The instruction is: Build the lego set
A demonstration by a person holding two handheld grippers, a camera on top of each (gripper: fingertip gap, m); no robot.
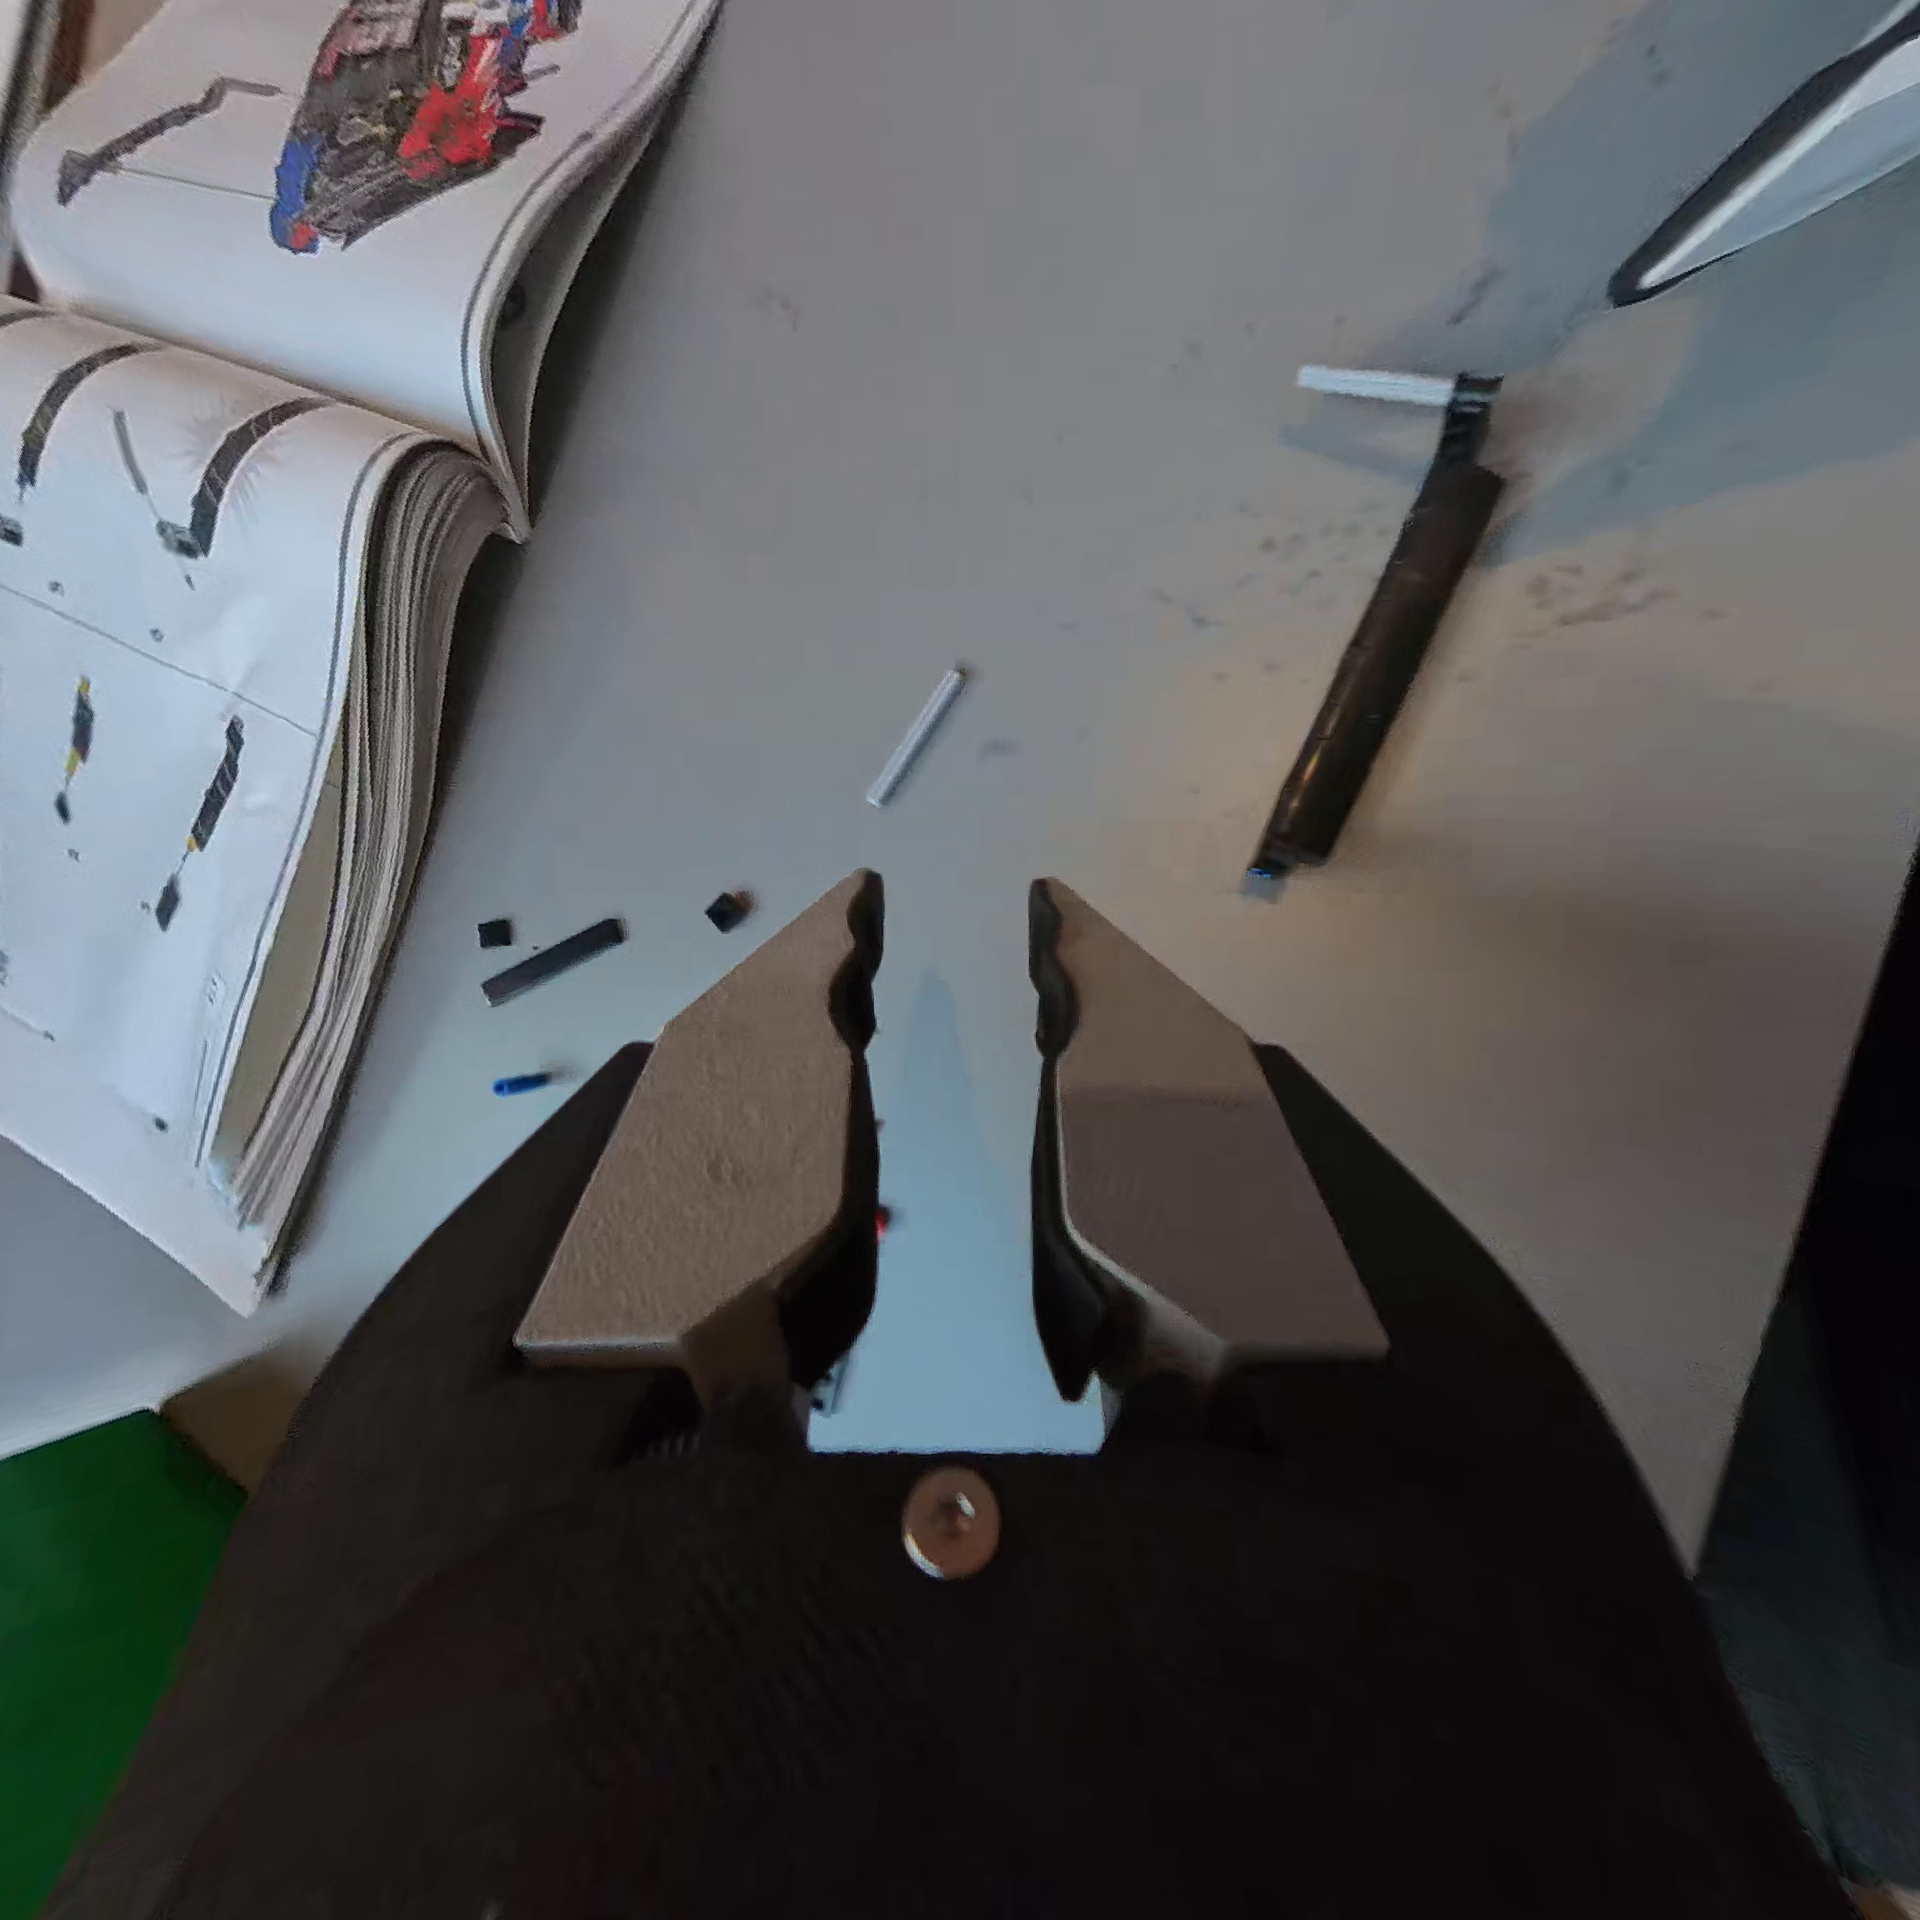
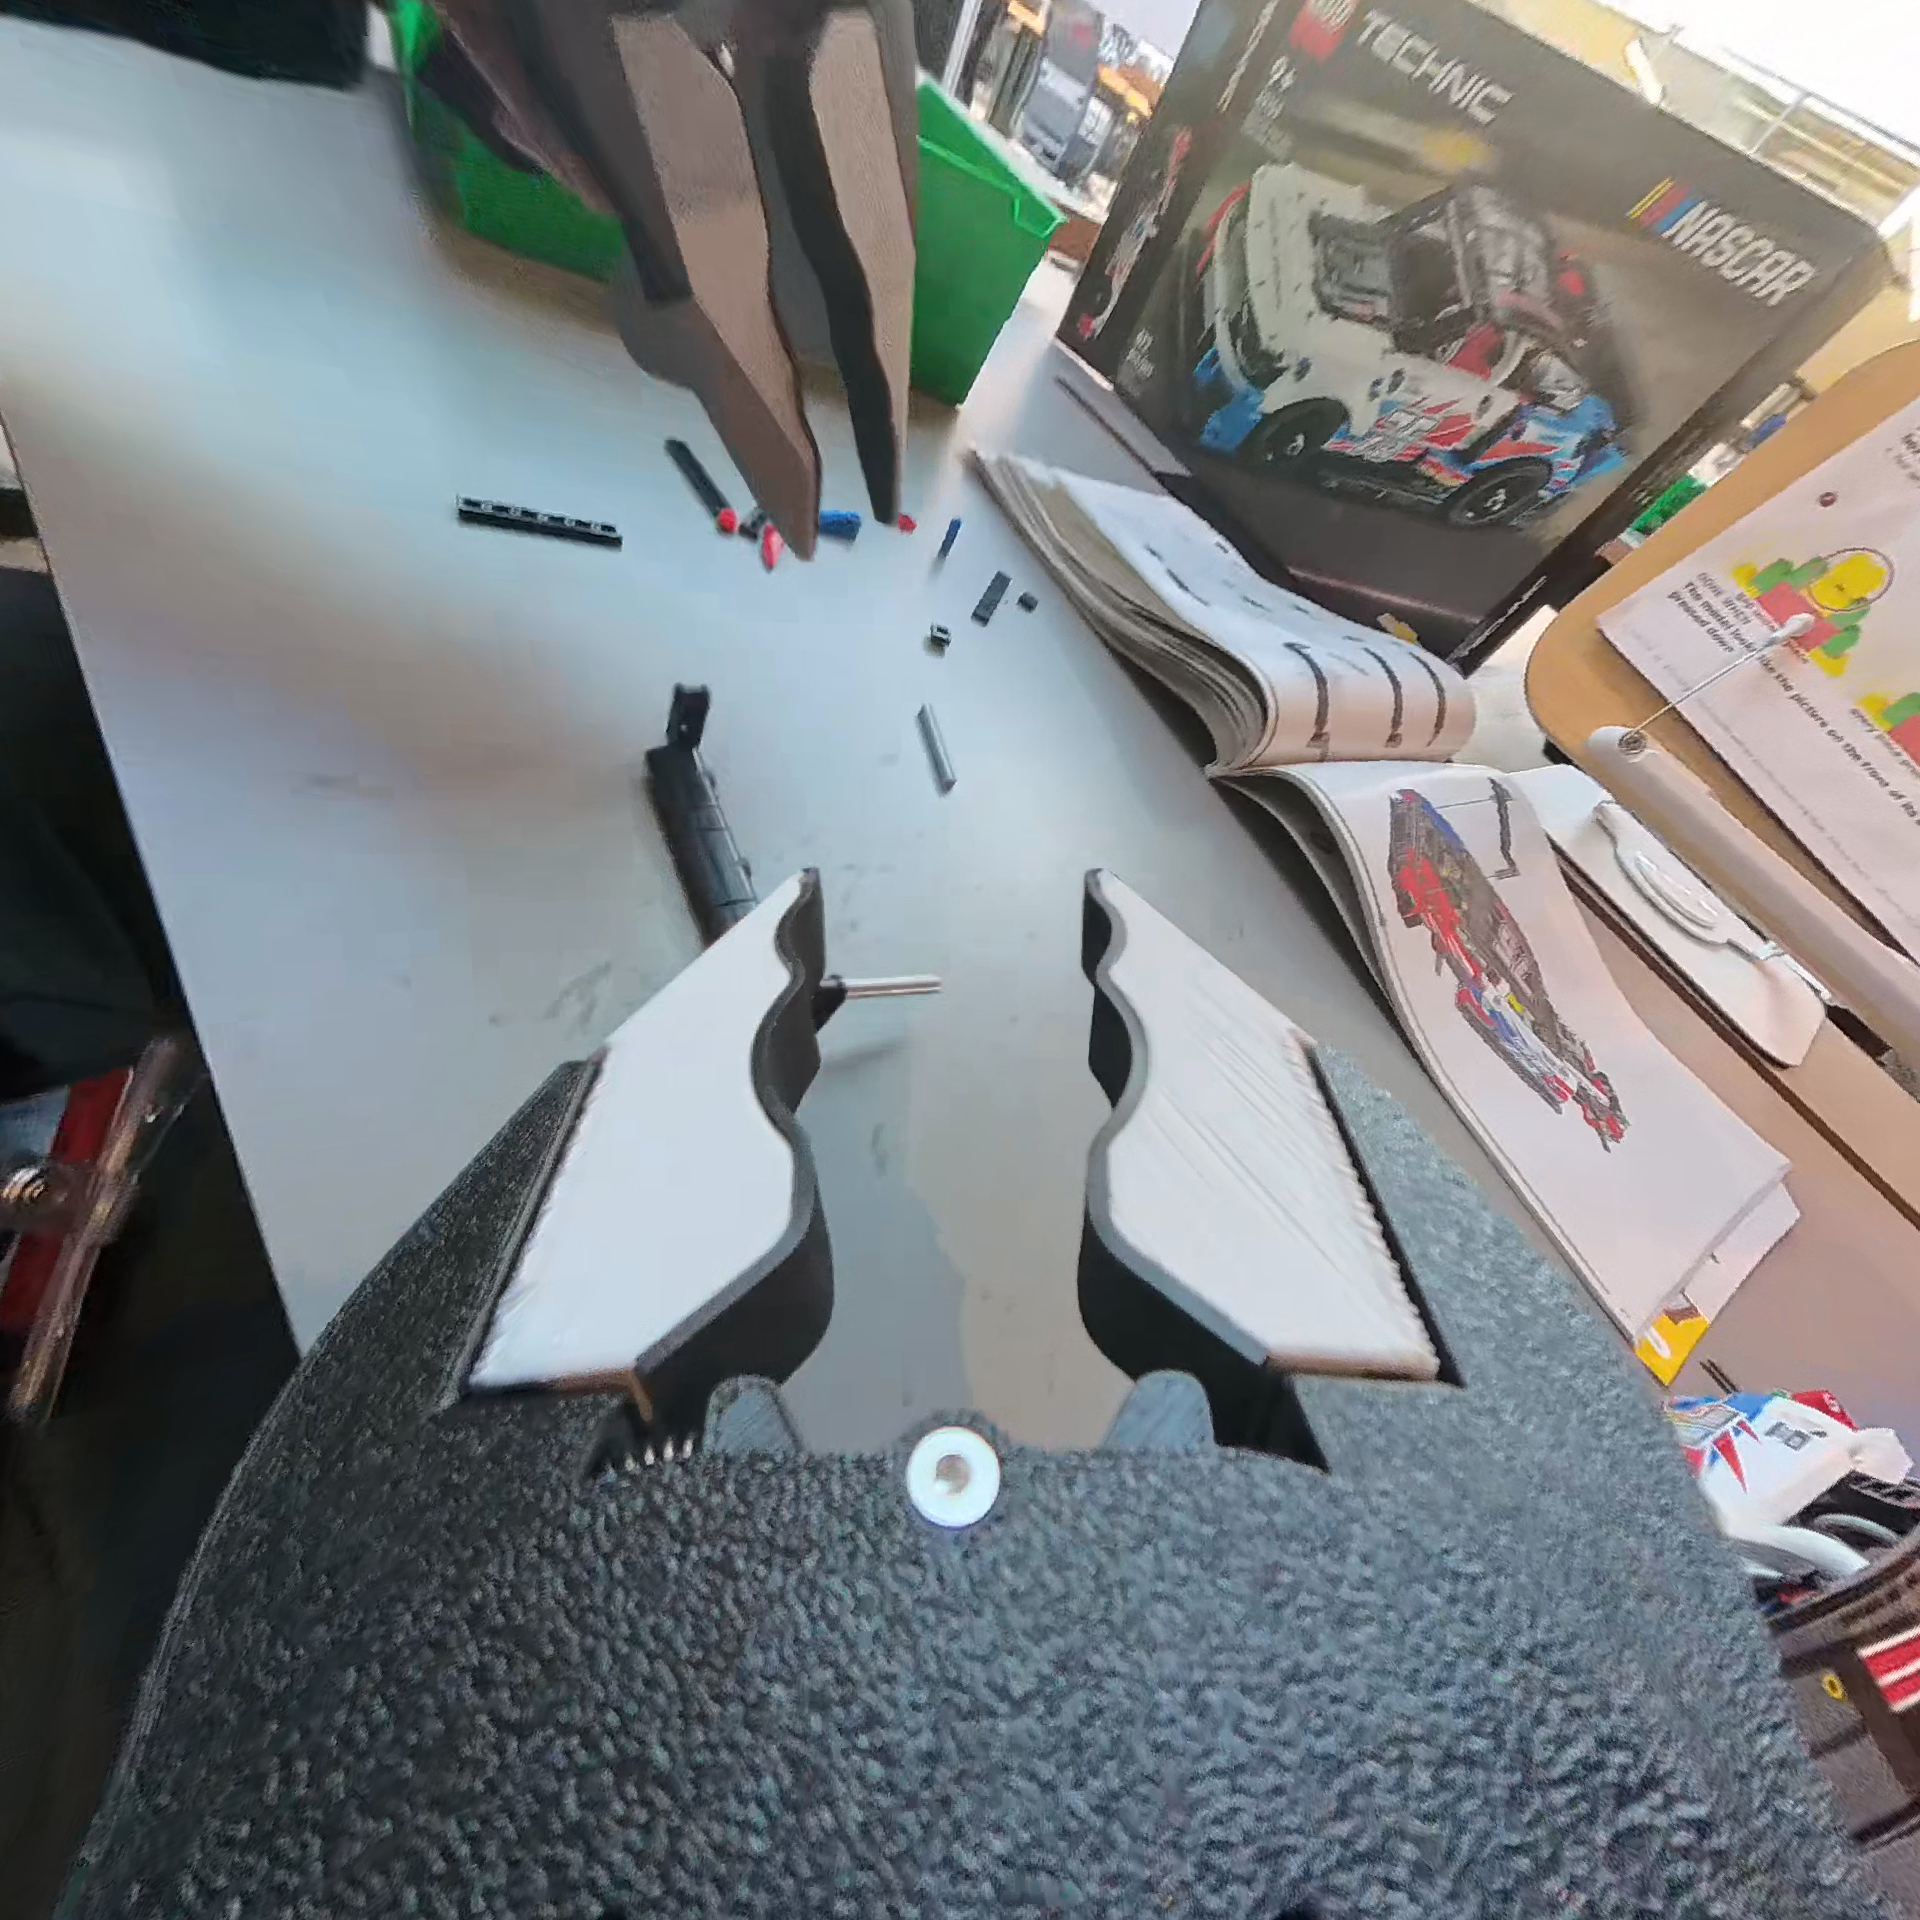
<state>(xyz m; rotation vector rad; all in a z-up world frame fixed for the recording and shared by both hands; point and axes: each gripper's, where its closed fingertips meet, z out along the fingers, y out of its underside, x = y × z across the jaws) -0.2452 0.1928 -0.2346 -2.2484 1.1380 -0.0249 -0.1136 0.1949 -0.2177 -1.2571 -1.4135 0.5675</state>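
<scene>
My left gripper [image 1: 956, 914] is open and empty, low over the grey table. A grey axle [image 1: 916, 738] lies just ahead of its tips. A long black assembly [image 1: 1371, 665] with a pale axle [image 1: 1371, 384] at its far end lies to the right. Small black pieces [image 1: 551, 961] and a blue pin [image 1: 525, 1084] lie to the left. My right gripper [image 2: 951, 904] is open and empty. The black assembly [image 2: 701, 821] runs under its left finger, its axle [image 2: 894, 987] poking out between the fingers. The left gripper [image 2: 844, 525] stands opposite over red and blue pins [image 2: 836, 523].
An open instruction booklet [image 1: 208, 623] [image 2: 1299, 675] lies along one table side. A black beam [image 2: 538, 523], a green bin [image 2: 966, 260] and the set's box [image 2: 1455, 312] stand beyond. A partly built car [image 2: 1787, 1455] sits at the lower right. There is about 15 cm between the tips of the two grippers.
</scene>
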